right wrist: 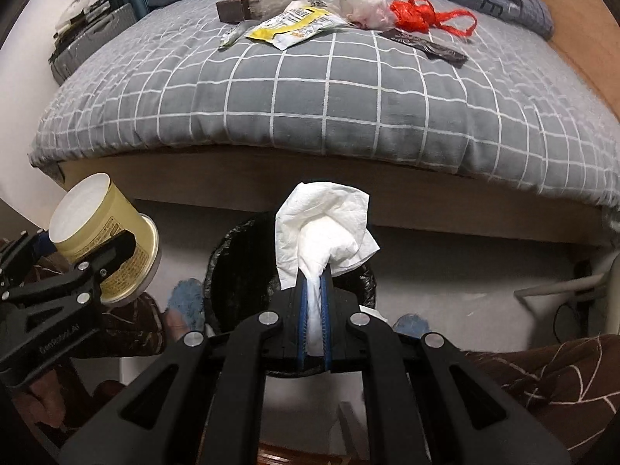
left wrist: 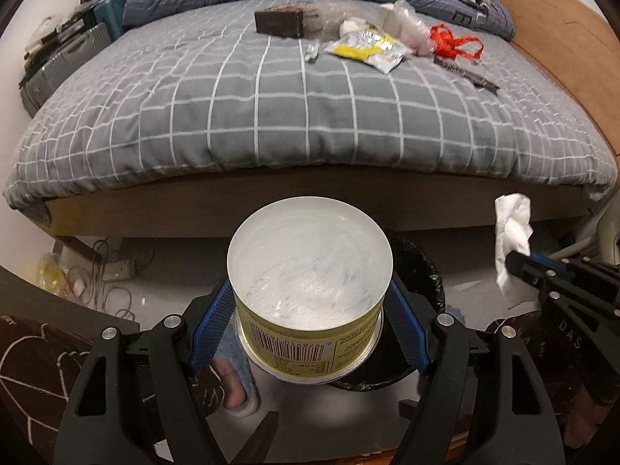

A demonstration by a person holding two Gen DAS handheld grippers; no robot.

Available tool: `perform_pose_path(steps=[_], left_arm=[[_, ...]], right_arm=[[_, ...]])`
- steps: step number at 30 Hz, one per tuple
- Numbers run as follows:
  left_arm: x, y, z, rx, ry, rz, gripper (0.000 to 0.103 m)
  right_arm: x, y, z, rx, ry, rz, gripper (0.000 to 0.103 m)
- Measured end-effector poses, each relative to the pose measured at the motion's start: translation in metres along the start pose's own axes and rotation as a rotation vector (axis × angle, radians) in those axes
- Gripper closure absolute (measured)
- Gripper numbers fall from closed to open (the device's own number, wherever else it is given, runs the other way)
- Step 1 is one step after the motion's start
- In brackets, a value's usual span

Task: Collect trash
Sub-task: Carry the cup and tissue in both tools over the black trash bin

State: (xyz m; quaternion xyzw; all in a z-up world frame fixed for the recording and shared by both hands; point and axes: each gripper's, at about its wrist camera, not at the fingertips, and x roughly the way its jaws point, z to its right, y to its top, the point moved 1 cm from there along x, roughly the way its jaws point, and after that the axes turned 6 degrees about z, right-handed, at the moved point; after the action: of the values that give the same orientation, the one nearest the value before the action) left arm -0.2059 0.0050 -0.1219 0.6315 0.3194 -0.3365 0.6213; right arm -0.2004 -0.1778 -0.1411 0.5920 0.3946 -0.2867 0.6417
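I have both hands loaded and I am at the drop-off step. My left gripper (left wrist: 310,310) grips a yellow tub (left wrist: 310,290) by its sides, its blue fingers (left wrist: 211,329) pressed on either flank, the pale inside of the tub facing my camera. My right gripper (right wrist: 314,310) is clenched on a crumpled white tissue (right wrist: 325,228), which sprouts from between the fingers. Both hang over the floor in front of the bed (left wrist: 290,116), just above the black-lined trash bin (right wrist: 232,271). In the right wrist view the bin's mouth sits directly behind the tissue; in the left wrist view its rim shows behind the tub.

Next, I judge, each load needs to be squarely over the opening before I release. The tissue looks lined up. The tub seems nearer the rim, so it may need a small shift inward.

More remains on the bed: a yellow snack wrapper (left wrist: 364,48), a red ribbon (left wrist: 453,42), a brown box (left wrist: 279,21), a clear plastic bag (left wrist: 410,23) and a dark wrapper (right wrist: 430,48).
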Motion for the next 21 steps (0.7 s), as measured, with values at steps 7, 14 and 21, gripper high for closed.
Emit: perform_pose_path(steps=[7,14,21], left_arm=[[0.043,-0.008,-0.006,-0.036,-0.023,-0.084,0.030],[0.085,-0.010,-0.009,-0.056,-0.025,-0.153,0.030],[0.117,-0.010,-0.007,-0.048,-0.019,-0.190,0.030]], right_arm=[[0.036,-0.006,-0.002,0.023,0.013,-0.049,0.097],[0.079,-0.010,-0.004,0.017,0.008,-0.114,0.097],[0.108,-0.012,-0.004,0.028,0.016,-0.148,0.097]])
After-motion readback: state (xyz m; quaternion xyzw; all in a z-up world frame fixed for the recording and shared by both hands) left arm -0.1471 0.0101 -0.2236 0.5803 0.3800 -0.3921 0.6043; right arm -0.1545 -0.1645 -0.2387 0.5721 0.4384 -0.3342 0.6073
